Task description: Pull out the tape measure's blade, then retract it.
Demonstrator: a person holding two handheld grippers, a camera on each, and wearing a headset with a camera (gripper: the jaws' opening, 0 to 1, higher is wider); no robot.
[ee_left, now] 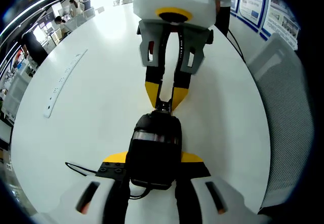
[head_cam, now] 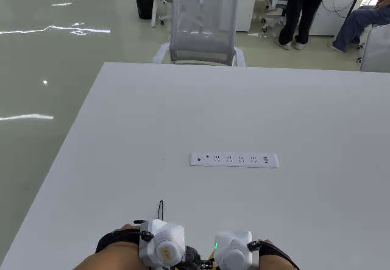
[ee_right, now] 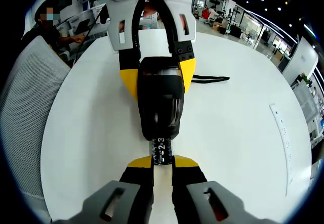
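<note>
At the near edge of the bench (head_cam: 244,111), the tape measure (ee_right: 159,102) is clamped in the left gripper (ee_left: 154,157) fingers, and its blade (ee_right: 161,150) tip is pinched tight by the right gripper (ee_right: 162,162). The blade is best drawn straight and level, without the case being twisted.

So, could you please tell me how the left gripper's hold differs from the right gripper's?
The left gripper clamps the tape measure's black case with fingers set wide; the right gripper pinches the blade, fingers nearly together. The left grips a bulky body, the right a thin strip barely out of the case. Both are shut, facing each other.
</note>
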